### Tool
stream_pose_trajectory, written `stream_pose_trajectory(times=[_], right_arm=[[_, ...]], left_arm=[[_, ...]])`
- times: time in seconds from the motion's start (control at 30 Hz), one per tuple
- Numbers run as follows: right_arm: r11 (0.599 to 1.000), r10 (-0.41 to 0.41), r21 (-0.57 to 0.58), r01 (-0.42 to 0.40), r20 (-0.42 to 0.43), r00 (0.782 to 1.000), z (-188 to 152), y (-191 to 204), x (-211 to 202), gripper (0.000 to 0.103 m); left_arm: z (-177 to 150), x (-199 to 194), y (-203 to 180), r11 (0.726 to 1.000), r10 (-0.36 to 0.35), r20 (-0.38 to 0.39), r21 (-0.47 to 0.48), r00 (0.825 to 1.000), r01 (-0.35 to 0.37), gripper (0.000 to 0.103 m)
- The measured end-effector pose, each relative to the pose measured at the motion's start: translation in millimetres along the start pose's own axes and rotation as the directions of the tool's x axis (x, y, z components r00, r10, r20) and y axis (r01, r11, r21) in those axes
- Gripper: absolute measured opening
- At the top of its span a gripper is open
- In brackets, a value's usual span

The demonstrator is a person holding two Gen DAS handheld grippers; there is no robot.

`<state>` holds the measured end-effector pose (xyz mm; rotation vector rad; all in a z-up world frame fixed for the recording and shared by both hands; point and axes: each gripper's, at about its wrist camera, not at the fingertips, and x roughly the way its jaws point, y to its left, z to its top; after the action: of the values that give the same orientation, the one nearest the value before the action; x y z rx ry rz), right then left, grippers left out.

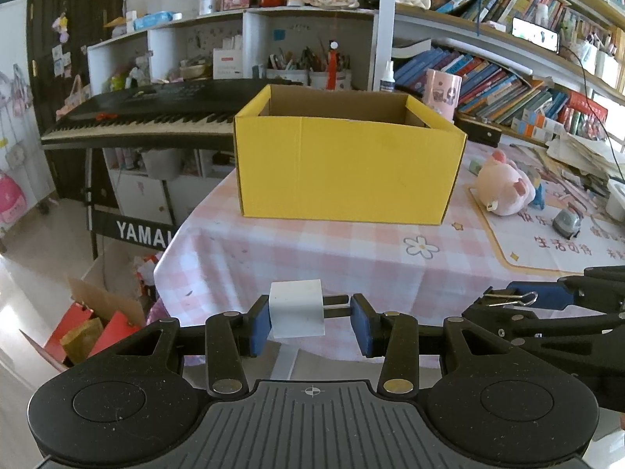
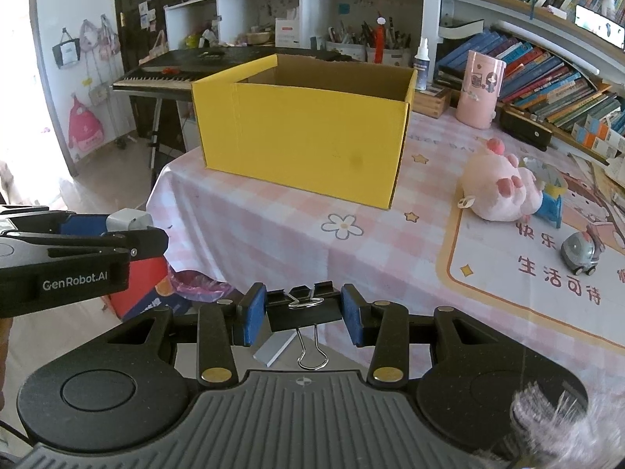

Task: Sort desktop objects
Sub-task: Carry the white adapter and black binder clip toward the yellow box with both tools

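Pink-checked cloth covers the counter (image 2: 273,234), w/ a printed mat on its right side. Yellow cardboard box (image 1: 347,168) sits open-topped near the counter's far left edge, nothing visible inside from these angles. Behind it a black keyboard (image 1: 148,117) on a stand, plus shelves packed w/ books and pen pots. Pink tumbler (image 2: 479,90) stands upright behind the box's right corner, apart from it. Pink plush toy (image 2: 500,191) lies on its side right of the box, well apart, a small blue toy just beside it. Grey toy car (image 2: 580,256) rests on the mat, nearer than the plush.

Left hand-held gripper (image 1: 310,318) hangs above the counter's near edge, in front of the box, pinching a white charger plug (image 1: 297,308): one blue pad on its body, the other on its prongs. Right hand-held gripper (image 2: 299,318), just beside the left, is clamped on a black binder clip (image 2: 302,308), pads at both ends, one wire handle dangling below.
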<state>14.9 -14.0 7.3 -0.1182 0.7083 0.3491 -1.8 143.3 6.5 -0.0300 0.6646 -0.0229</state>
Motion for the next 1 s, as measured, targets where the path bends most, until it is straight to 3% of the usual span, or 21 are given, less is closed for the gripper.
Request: stream_pose_trajectory(times=[0.5, 1.0], right_arm=[[1.0, 0.006, -0.006, -0.006, -0.004, 1.0, 12, -1, 10, 0.039], [0.999, 0.016, -0.037, -0.011, 0.131, 0.991, 91, -27, 16, 0.039]], left_arm=[[21, 12, 4, 1.0, -0.005, 0.003, -0.002, 1.0, 0.005, 0.041], [88, 29, 5, 1.0, 0.012, 0.098, -0.027, 0.995, -0.01, 0.041]])
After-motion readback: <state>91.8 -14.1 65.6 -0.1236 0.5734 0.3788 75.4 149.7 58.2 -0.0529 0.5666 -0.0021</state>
